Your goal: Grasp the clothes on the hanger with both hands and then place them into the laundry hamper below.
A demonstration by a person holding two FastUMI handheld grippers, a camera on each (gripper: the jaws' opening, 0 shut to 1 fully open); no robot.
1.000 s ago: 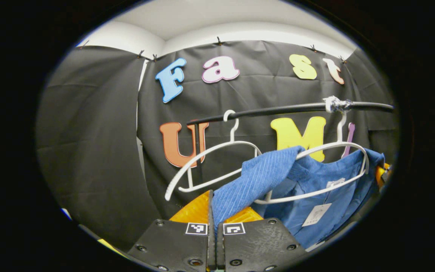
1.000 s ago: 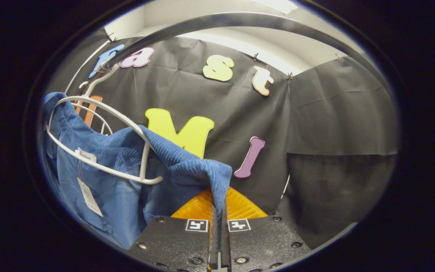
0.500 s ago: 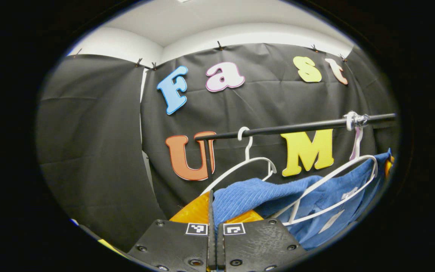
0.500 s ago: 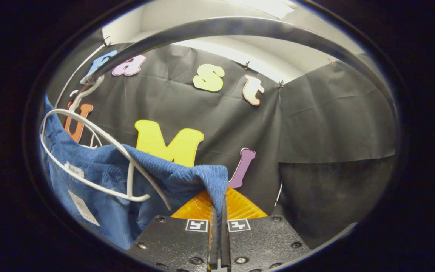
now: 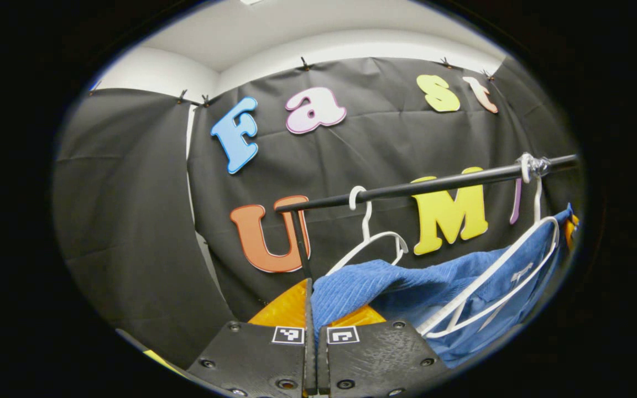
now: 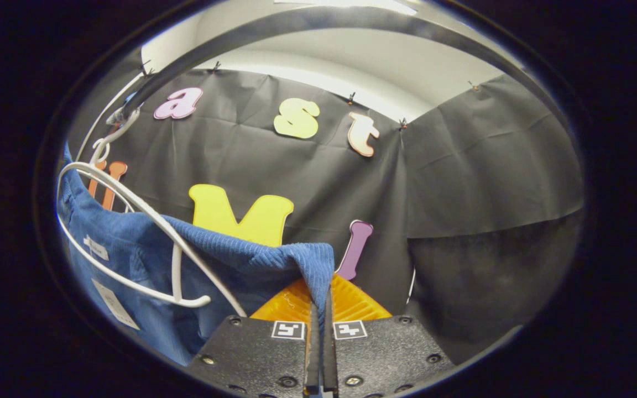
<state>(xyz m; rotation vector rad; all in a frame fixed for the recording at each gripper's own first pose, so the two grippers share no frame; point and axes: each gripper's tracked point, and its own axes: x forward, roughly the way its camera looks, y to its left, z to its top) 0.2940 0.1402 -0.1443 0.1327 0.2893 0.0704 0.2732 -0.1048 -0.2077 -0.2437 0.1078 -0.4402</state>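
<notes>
L gripper [image 5: 315,331]: jaws closed on a fold of the blue garment [image 5: 374,282], pinched at one shoulder. R gripper [image 6: 321,331]: jaws likewise clamped on the opposite shoulder, so cloth is spread btwn both and can be drawn off. Behind, garment is draped partly over the white hanger [image 6: 130,232], hooked on the black rail [image 5: 434,185]. Hamper presumably below.

The left gripper view looks up and forward from close below the black rail [image 5: 434,185], at the booth's back wall. The right gripper view looks up from closer under that rail [image 6: 351,22], toward a corner. Both share the blue garment [image 5: 407,287] [image 6: 213,260] and its white hanger [image 5: 495,276] [image 6: 130,204].
</notes>
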